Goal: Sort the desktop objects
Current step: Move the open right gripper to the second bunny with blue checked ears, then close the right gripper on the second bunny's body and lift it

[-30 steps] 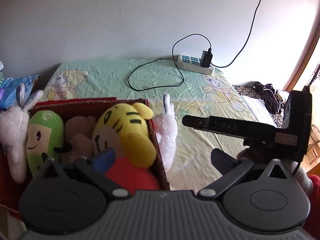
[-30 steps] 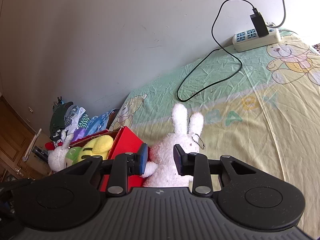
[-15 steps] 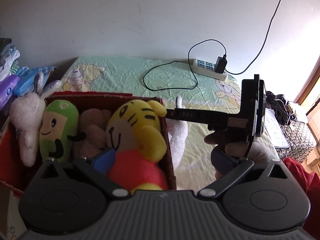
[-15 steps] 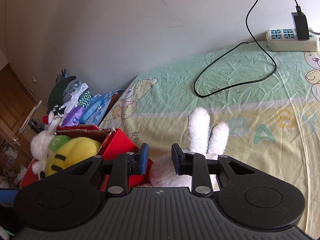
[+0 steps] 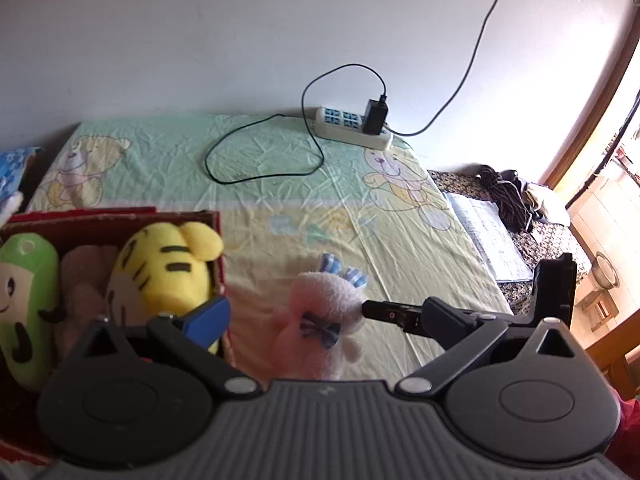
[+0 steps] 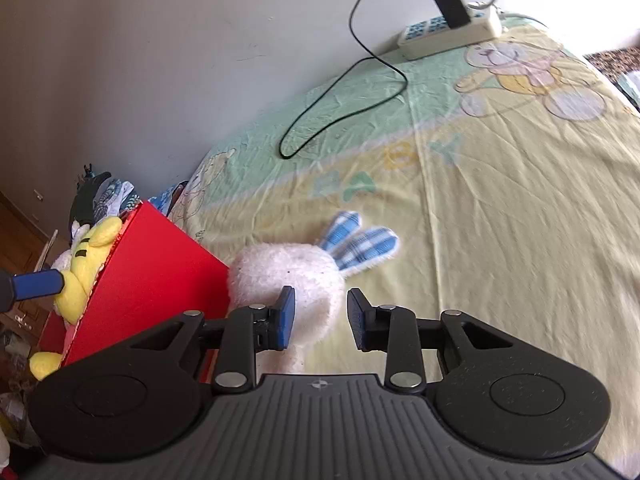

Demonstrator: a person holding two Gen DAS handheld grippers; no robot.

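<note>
Bedsheet-covered bed: your right gripper (image 6: 320, 314), spread wide, straddles the white plush rabbit (image 6: 286, 278), ears pointing away; left gripper gapes too.

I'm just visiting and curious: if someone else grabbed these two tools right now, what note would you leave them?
Right hand-held gripper: open, its fingers either side of the white bunny, not closed on it.
Left hand-held gripper: open, holding nothing, near the red box.
Already in the box: yellow tiger, green plush, brown plush.
The bunny lies on the bedsheet beside the box.
Left: close on the bunny, lift it, place it in the box.
</note>
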